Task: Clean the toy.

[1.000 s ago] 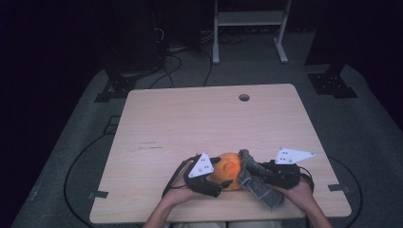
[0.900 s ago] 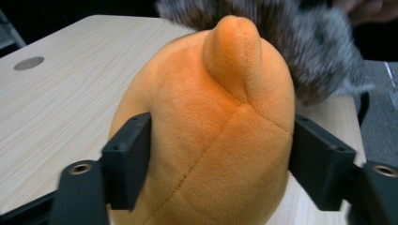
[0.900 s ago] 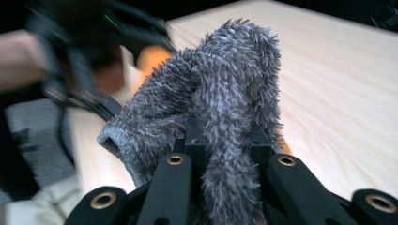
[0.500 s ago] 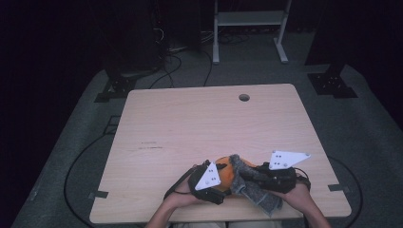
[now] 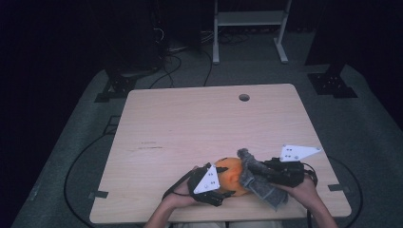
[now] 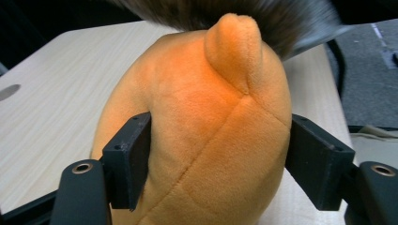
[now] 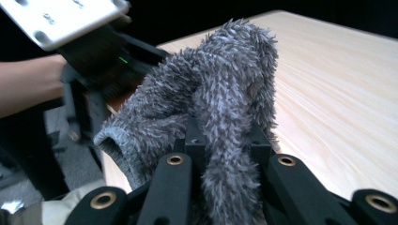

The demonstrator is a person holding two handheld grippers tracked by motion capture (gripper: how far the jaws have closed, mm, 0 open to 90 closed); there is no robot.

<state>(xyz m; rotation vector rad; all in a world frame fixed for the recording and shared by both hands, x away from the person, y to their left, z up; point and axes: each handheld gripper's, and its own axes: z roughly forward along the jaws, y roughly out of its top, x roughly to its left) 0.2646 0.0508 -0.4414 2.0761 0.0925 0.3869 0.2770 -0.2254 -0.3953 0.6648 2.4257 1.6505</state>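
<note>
At the table's [image 5: 190, 123] near edge, left tool [image 5: 215, 186] grips an orange plush [image 5: 229, 173]; right tool [image 5: 266, 175] pinches grey fuzzy cloth [image 5: 256, 183].

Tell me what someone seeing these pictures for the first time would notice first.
The bright orange plush toy at the near edge of the pale wooden table stands out first, clamped between the jaws of the left gripper. Right beside it, the right gripper pinches a shaggy grey cloth that touches the toy's right side. Dark floor and cables surround the table.
</note>
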